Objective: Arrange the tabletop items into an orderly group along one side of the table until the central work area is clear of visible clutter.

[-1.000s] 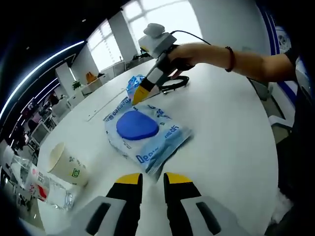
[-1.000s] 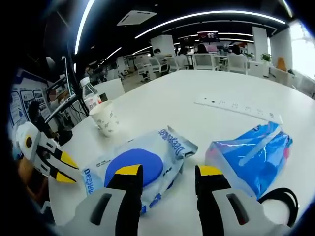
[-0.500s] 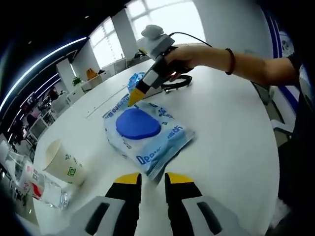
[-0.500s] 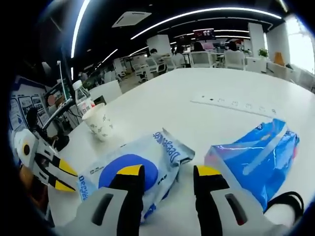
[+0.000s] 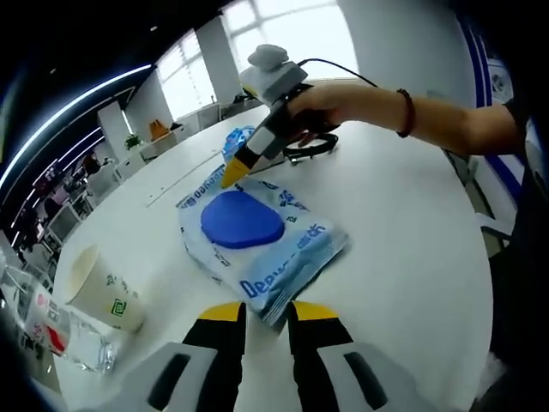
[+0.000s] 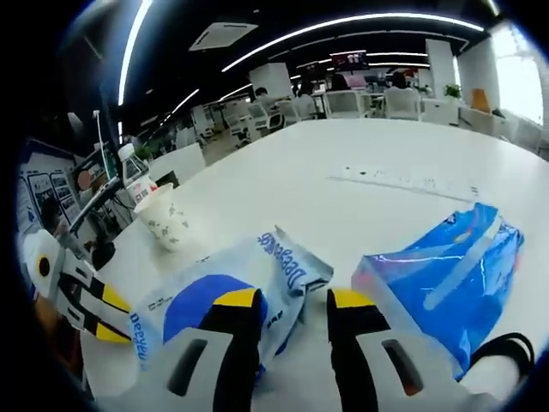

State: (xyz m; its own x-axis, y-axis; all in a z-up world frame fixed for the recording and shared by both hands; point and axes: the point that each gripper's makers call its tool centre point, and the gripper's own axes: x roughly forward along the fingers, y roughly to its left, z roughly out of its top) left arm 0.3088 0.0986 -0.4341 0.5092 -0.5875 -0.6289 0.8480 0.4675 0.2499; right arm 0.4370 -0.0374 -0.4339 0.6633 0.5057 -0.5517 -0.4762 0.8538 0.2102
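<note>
A pale blue wipes pack [image 5: 257,236] with a dark blue oval lid lies flat on the white table [image 5: 403,232]. My left gripper [image 5: 268,311] is open by a narrow gap, and the pack's near corner reaches up to its tips. A hand holds my right gripper [image 5: 230,178] low over the pack's far end. In the right gripper view the right gripper [image 6: 294,298] is open, with the wipes pack [image 6: 223,287] edge lying between its jaws. The left gripper [image 6: 110,316] shows at the pack's other end.
A blue plastic bag [image 6: 446,275] lies beside the pack, with a black cable [image 6: 493,356] behind it. A paper cup [image 6: 165,223] and a water bottle [image 6: 133,176] stand near the table's edge. A white power strip [image 6: 403,182] lies farther out.
The right gripper's jaws have narrowed and dropped closer to the pack's far end. The left gripper has come closer to the pack's near corner.
</note>
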